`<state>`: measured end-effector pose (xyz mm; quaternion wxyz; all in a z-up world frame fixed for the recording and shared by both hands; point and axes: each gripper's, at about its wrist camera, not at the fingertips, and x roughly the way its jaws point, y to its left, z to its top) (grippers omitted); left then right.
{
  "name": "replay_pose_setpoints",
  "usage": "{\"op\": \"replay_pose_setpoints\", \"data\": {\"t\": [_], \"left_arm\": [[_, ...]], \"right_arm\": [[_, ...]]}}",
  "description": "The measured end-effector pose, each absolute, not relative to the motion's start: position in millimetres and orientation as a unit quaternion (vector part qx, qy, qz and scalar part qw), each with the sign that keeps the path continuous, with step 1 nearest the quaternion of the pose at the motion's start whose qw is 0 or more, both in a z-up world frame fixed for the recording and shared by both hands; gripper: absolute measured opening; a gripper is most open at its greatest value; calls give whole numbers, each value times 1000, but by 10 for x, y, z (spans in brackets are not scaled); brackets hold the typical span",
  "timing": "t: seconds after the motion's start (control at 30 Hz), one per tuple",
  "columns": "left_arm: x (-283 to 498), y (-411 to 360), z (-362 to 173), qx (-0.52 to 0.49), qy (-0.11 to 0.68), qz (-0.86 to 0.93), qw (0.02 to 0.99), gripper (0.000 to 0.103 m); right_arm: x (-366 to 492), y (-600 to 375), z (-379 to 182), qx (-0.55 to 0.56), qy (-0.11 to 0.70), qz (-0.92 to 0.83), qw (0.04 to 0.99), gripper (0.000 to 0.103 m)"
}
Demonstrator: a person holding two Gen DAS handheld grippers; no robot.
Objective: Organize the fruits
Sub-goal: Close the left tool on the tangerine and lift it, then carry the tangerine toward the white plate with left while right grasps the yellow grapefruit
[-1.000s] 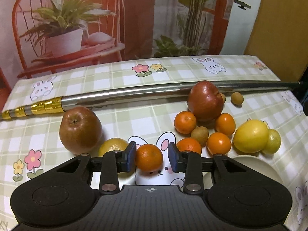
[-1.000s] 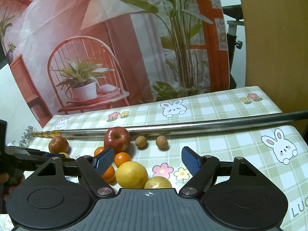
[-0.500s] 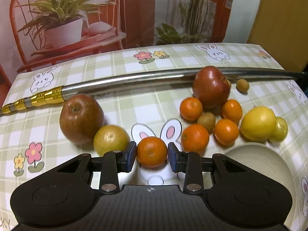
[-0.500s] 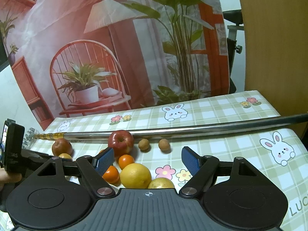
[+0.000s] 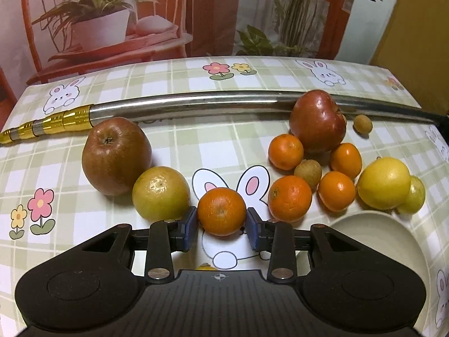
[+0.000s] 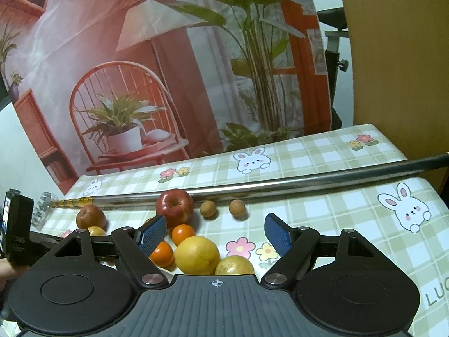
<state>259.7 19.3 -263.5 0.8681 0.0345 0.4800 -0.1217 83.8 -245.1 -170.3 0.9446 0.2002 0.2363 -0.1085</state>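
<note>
My left gripper (image 5: 221, 229) has its blue pads closed on either side of a small mandarin (image 5: 221, 211), which I judge to be lifted clear of the checked tablecloth (image 5: 174, 151), though the wrist view makes the gap beneath it hard to read. My right gripper (image 6: 216, 231) hangs above the table with its jaws wide apart and nothing between them.

As for progress, I would say the sorting has barely begun. The cream plate (image 5: 376, 241) at about four o'clock from the held mandarin looks bare in the part I can see, so nothing seems to have been placed there. At two o'clock the main cluster lies loose on the cloth: four more mandarins (image 5: 290, 198), a brownish kiwi-like fruit (image 5: 307, 172) among them, a red apple (image 5: 317, 120) behind, and a lemon (image 5: 384, 183) touching a greener citrus (image 5: 415, 195) at three o'clock. A small brown longan (image 5: 362, 123) sits just beside the long steel pole (image 5: 196, 105) at the back. At ten o'clock a russet apple (image 5: 116, 156) touches a yellow-green orange (image 5: 160, 193), apart from the rest.

What I think remains: carry this mandarin to the plate, then deal with nearly every other fruit.
</note>
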Motion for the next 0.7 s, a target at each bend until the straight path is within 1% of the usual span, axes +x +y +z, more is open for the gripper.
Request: {"op": "replay_pose_setpoints", "data": {"t": [0.2,0.4,0.7], "left_arm": [[2516,207,-2591,39,467,-128,874,38],[2341,249,-2406,28,446,-124,886,38],[1943,203,-2084,3,399,-124,909,38]], "right_arm": [[839,-2479,-1746,209,243,-115,940,75],[849,-2481,-1783,211,248,-115,939,75],[909,-2422,-1881,172,268,-104,942,75]]}}
